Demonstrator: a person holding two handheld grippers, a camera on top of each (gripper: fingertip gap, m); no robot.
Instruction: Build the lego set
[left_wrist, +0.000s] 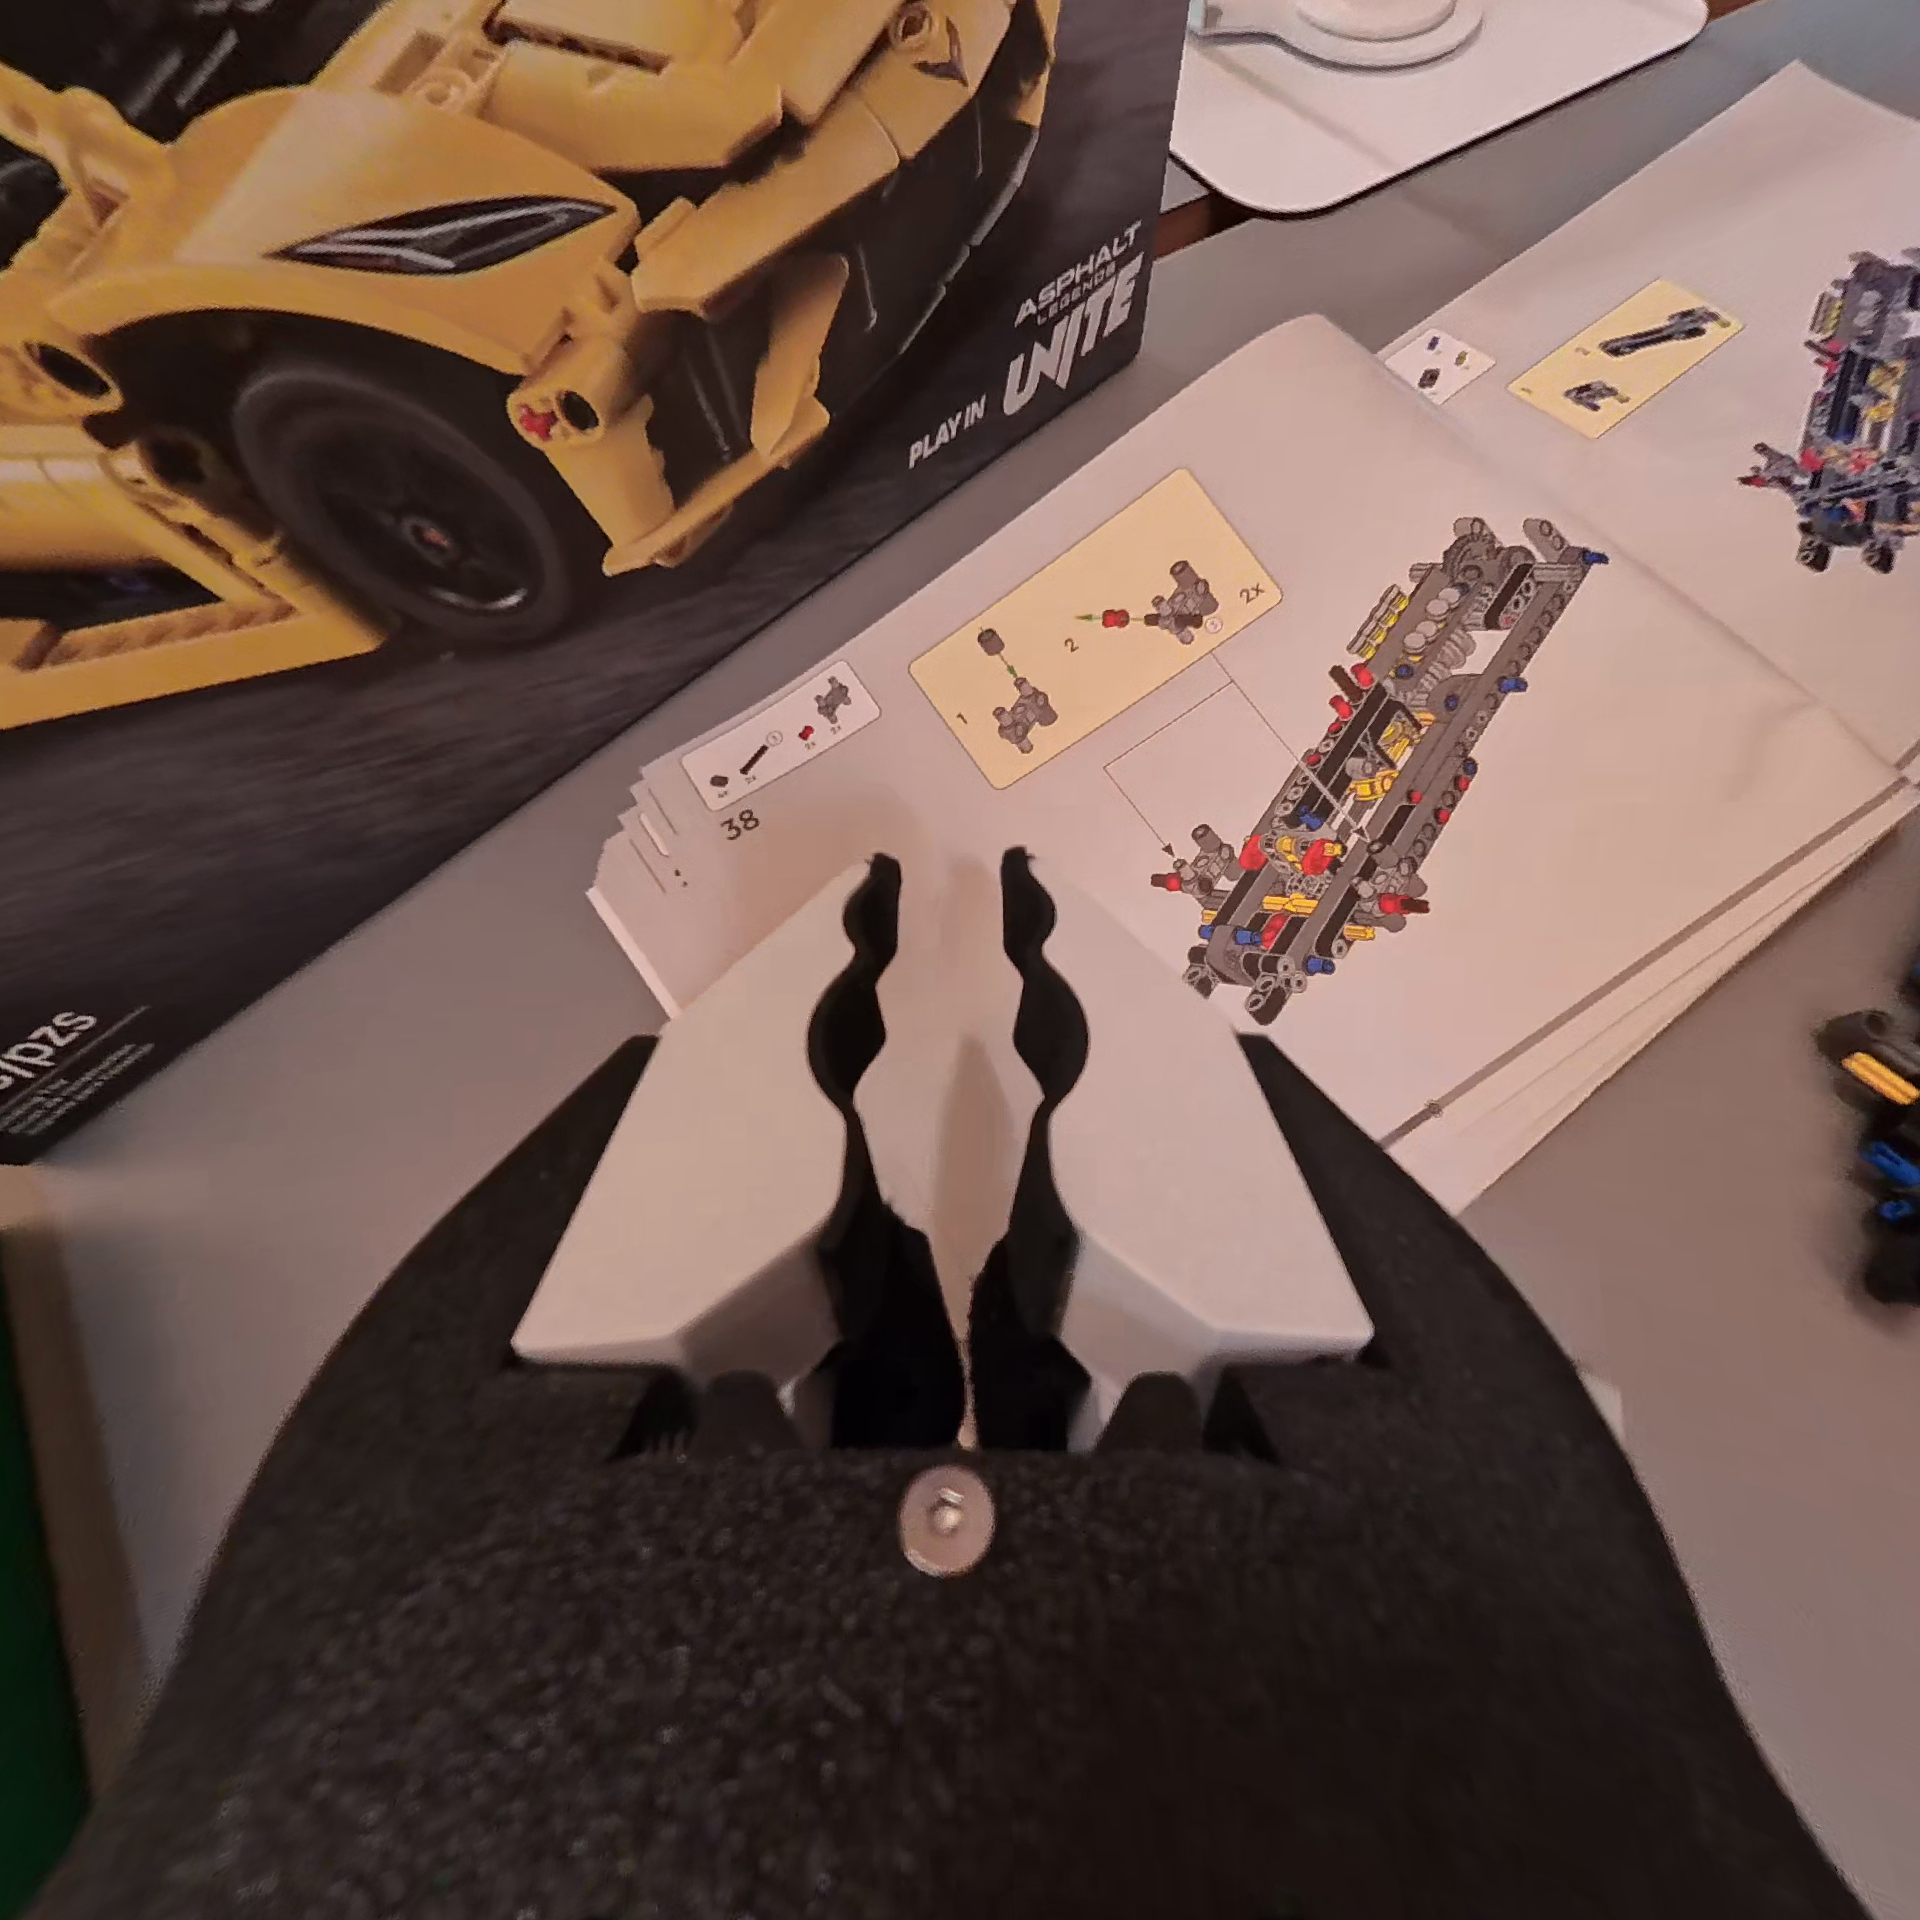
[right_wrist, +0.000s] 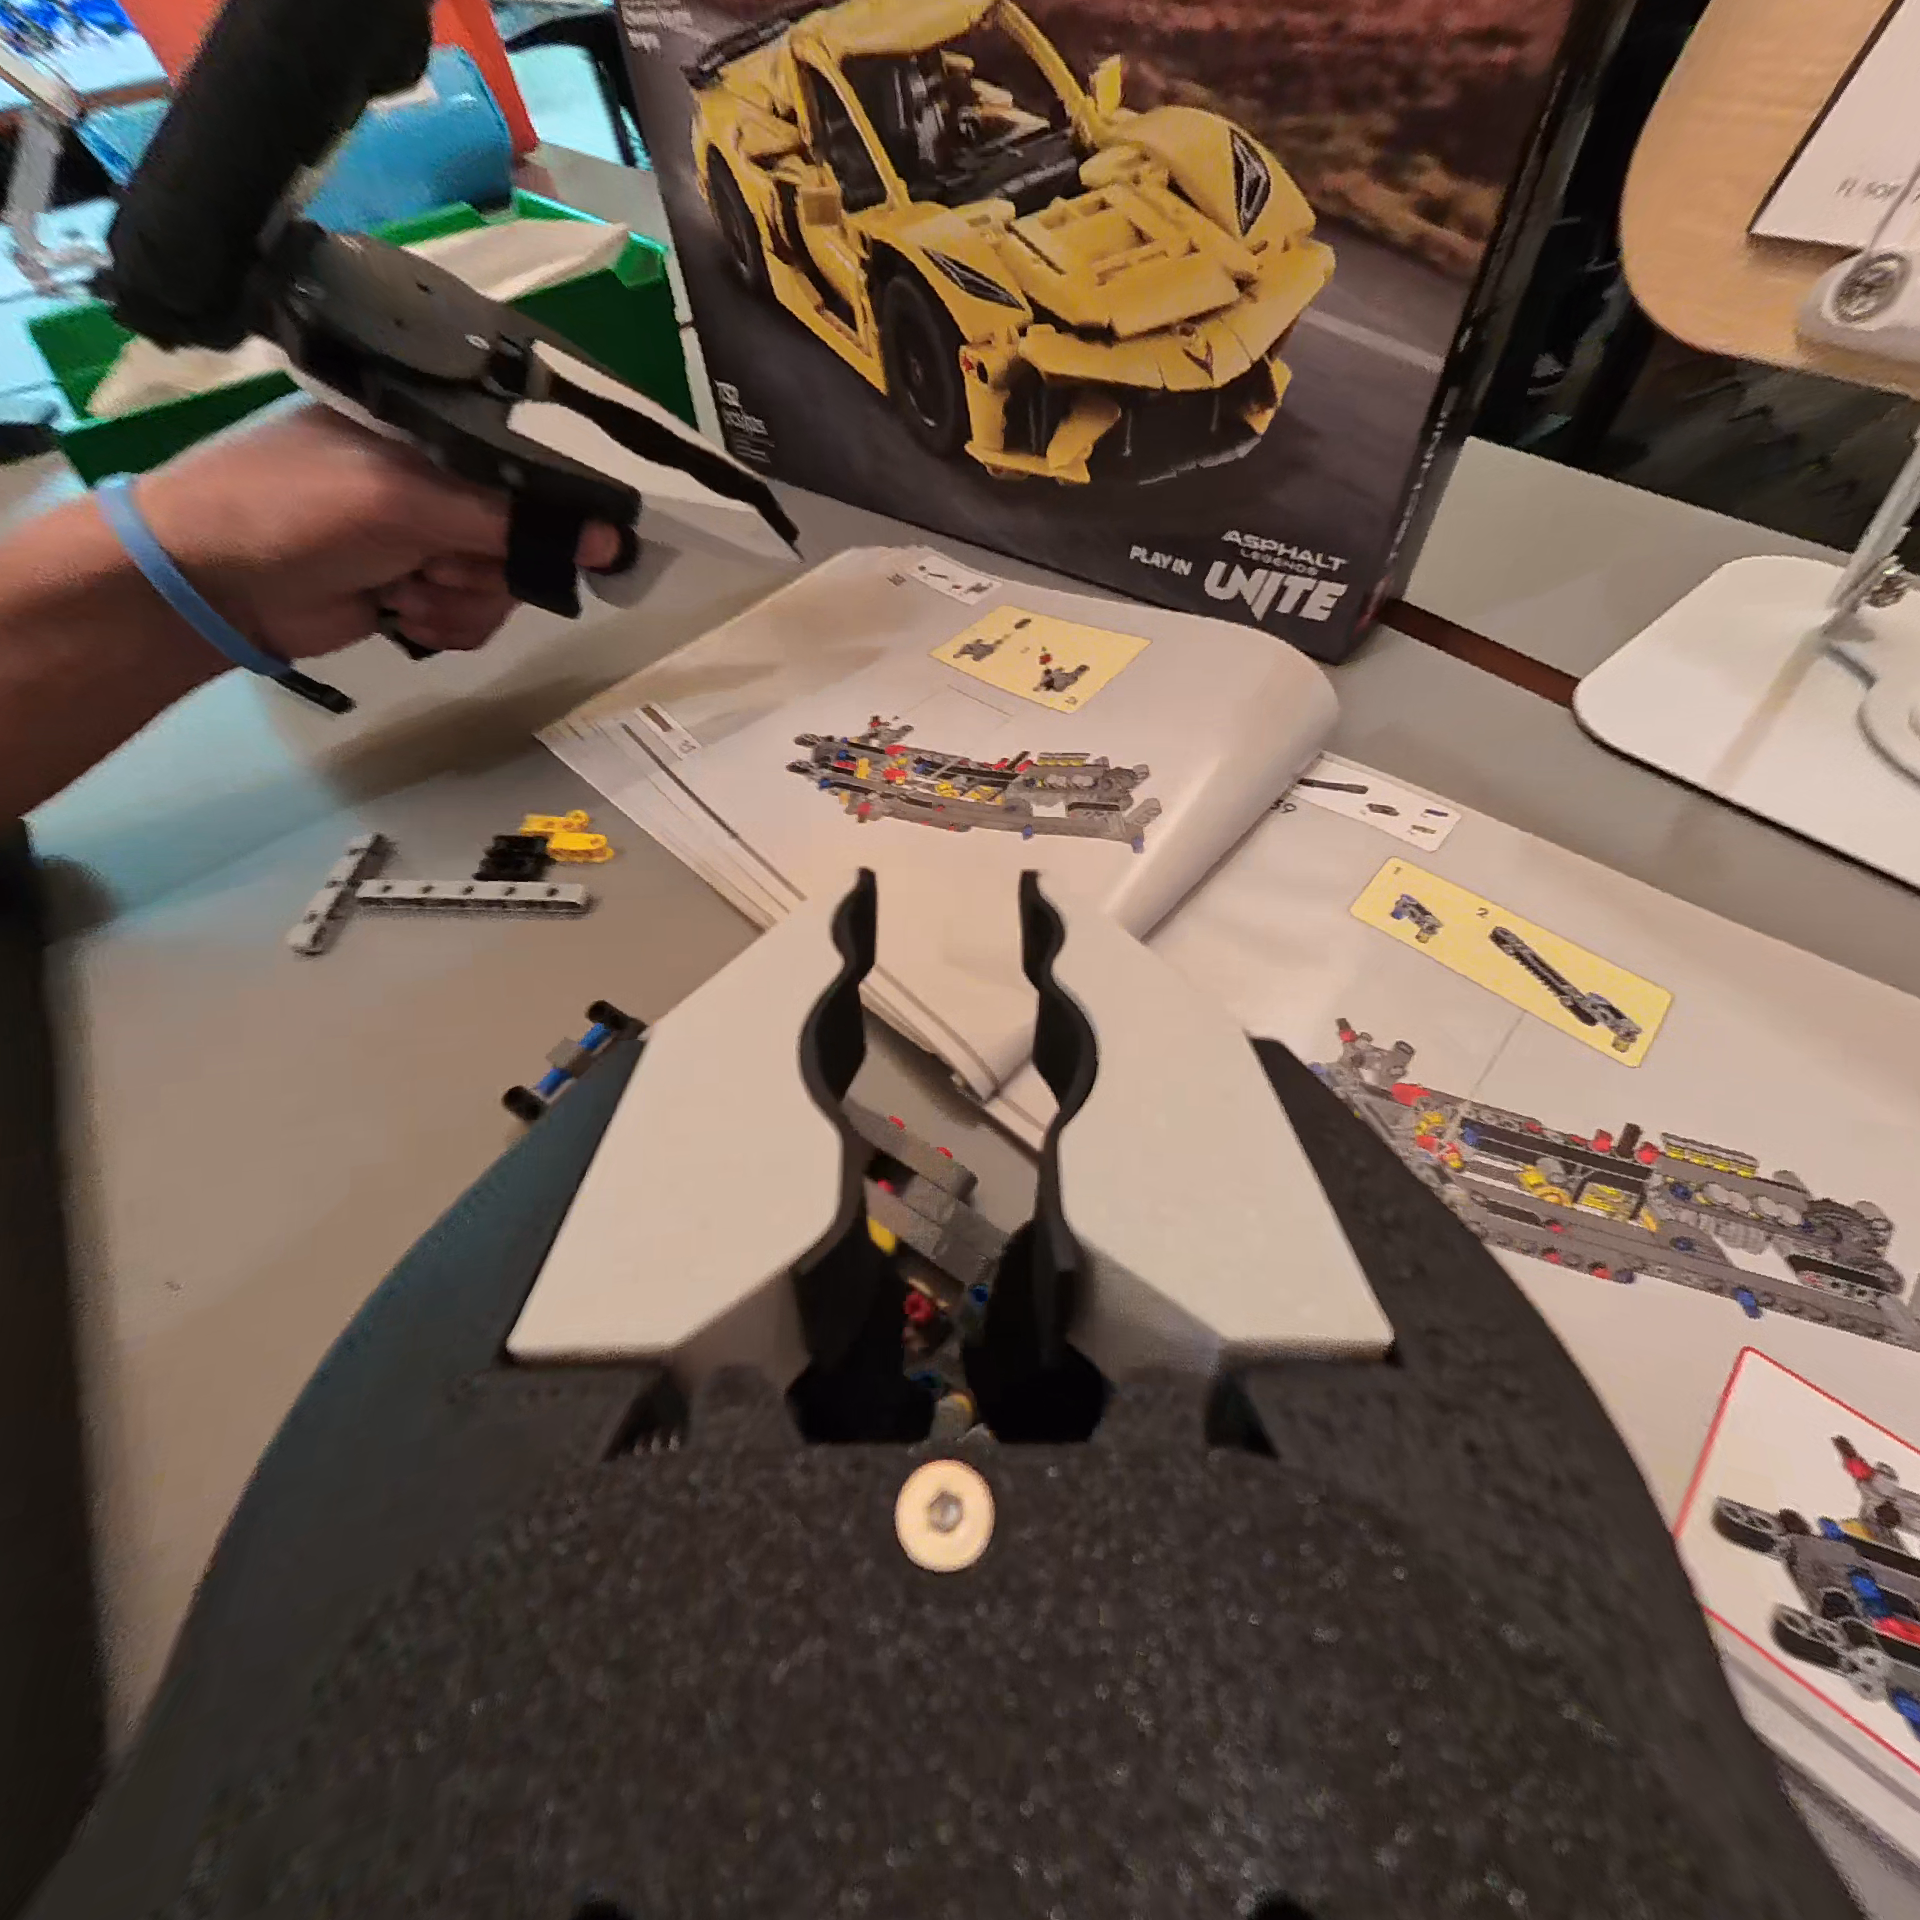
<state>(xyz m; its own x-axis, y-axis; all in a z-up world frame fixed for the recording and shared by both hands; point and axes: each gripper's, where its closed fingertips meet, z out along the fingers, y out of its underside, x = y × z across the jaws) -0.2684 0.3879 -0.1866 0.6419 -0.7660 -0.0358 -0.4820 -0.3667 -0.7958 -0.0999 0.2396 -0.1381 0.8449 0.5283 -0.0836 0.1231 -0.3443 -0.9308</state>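
Observation:
My left gripper (left_wrist: 948, 862) is open a little and empty, hovering over the left page of the open instruction booklet (left_wrist: 1455, 831). It also shows in the right wrist view (right_wrist: 774, 525), held in a hand above the booklet's far left corner. My right gripper (right_wrist: 945, 883) is open over the booklet's (right_wrist: 1226, 727) near edge. A grey lego assembly (right_wrist: 925, 1195) with coloured pins shows through the gap low between its fingers, partly hidden; I cannot tell whether it touches them. A grey T-shaped beam (right_wrist: 436, 894), a black piece (right_wrist: 514, 857) and yellow pieces (right_wrist: 566, 831) lie on the table to the left.
The lego set's box (right_wrist: 1039, 312) stands upright behind the booklet, and fills the left wrist view's upper left (left_wrist: 416, 416). A blue axle piece (right_wrist: 577, 1049) lies by my right gripper. Dark loose parts (left_wrist: 1881, 1143) lie right of the booklet. A white stand base (right_wrist: 1745, 707) is at the right, a green bin (right_wrist: 582, 301) at the back left. From the left gripper's tips to the black piece (right_wrist: 514, 857) is close to 15 cm.

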